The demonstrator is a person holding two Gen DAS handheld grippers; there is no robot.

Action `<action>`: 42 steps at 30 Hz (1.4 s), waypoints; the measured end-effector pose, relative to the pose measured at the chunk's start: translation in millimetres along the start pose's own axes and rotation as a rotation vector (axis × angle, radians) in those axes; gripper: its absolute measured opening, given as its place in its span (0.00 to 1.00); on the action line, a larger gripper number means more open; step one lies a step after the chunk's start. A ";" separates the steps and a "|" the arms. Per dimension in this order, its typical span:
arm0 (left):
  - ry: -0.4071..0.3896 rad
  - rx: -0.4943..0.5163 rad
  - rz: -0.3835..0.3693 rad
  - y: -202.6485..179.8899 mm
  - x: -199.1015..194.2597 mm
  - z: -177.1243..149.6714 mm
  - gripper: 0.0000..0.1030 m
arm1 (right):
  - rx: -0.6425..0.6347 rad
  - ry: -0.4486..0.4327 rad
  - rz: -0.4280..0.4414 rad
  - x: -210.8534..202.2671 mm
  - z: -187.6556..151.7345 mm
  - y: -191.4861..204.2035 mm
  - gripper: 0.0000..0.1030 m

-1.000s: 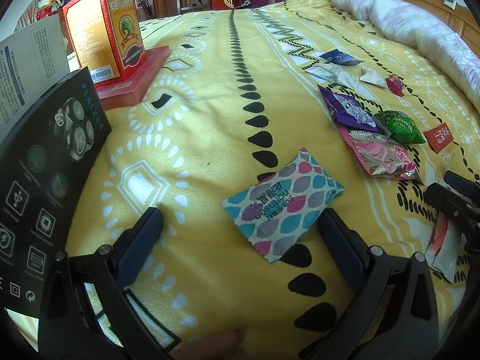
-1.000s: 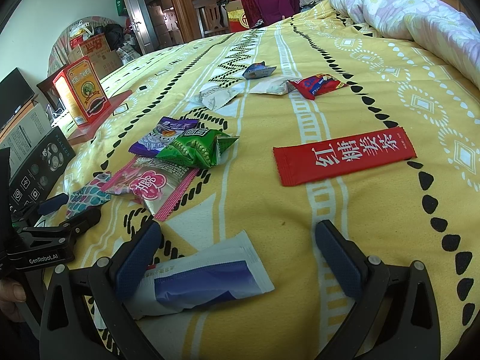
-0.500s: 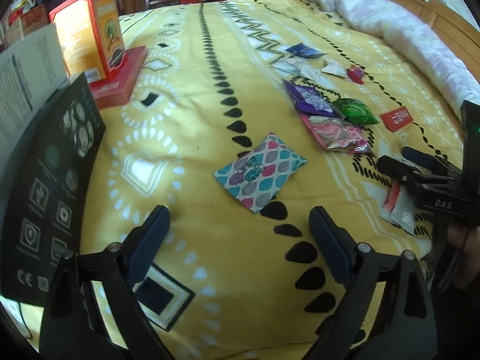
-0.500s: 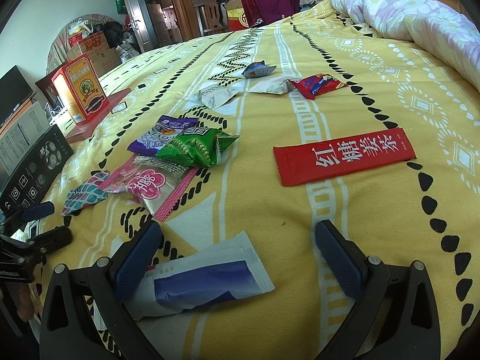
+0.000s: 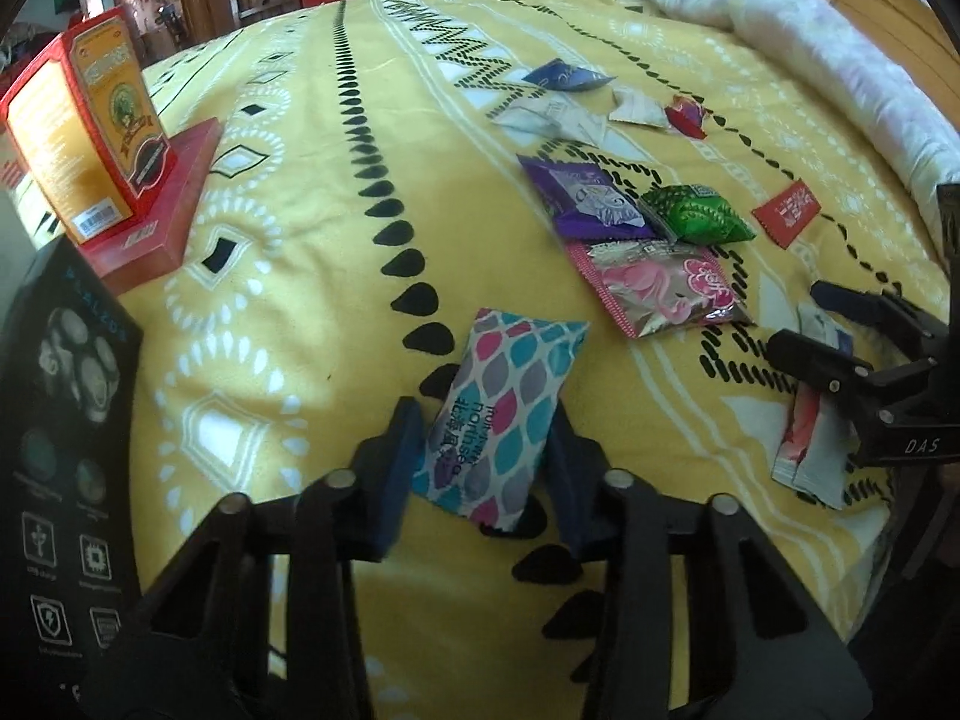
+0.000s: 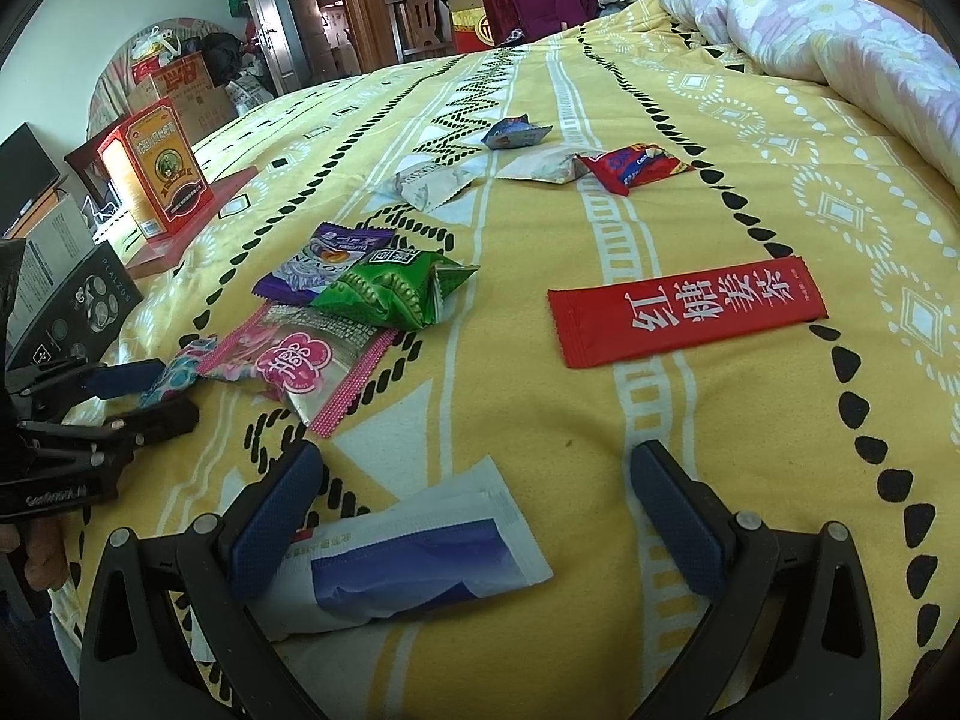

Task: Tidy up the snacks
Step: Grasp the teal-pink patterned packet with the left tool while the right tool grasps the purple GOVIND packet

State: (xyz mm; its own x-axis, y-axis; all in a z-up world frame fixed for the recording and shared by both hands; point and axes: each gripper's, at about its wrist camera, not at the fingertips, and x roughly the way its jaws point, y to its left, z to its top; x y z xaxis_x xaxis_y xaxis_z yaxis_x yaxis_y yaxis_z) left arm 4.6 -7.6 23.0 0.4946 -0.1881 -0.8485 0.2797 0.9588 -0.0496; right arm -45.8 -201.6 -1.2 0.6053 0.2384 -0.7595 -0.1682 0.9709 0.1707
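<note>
From my left gripper, a black box stands at nine o'clock and a pink packet lies at one o'clock on the bed. Only the right view shows the long red sachet whole. My left jaws are closing on the patterned packet, pads pressing its sides. My right gripper stands released, with a blue-and-white sachet beside its left finger.

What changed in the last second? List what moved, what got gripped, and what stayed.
The left gripper went from wide open to closing around the colourful leaf-patterned packet, which now sits tilted between its pads. The right gripper stayed open over the blue-and-white sachet. The pink packet, green packet and red sachet lie where they were.
</note>
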 end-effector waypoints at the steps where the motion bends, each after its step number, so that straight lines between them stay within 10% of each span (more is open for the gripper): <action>1: -0.003 -0.011 -0.011 1.8 -4.4 -0.8 0.29 | 0.007 0.014 0.011 -1.4 1.2 -1.0 1.00; 13: -0.122 -0.088 -0.004 7.8 -63.3 -4.9 0.15 | 0.007 -0.142 0.099 -74.5 59.6 38.1 0.87; 28: -0.204 -0.178 0.051 43.1 -98.0 12.2 0.06 | -0.048 0.220 0.078 81.9 103.6 76.5 0.64; 42: -0.258 -0.196 0.006 43.0 -121.3 14.8 0.06 | -0.027 0.051 0.167 13.5 107.7 67.9 0.35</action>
State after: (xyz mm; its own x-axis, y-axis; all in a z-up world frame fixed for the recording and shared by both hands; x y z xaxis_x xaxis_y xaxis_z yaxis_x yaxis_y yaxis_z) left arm -31.2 53.3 131.6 0.6948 -0.2059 -0.6891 0.1244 0.9781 -0.1668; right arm 34.8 -129.8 67.8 0.5266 0.3941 -0.7532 -0.2847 0.9167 0.2805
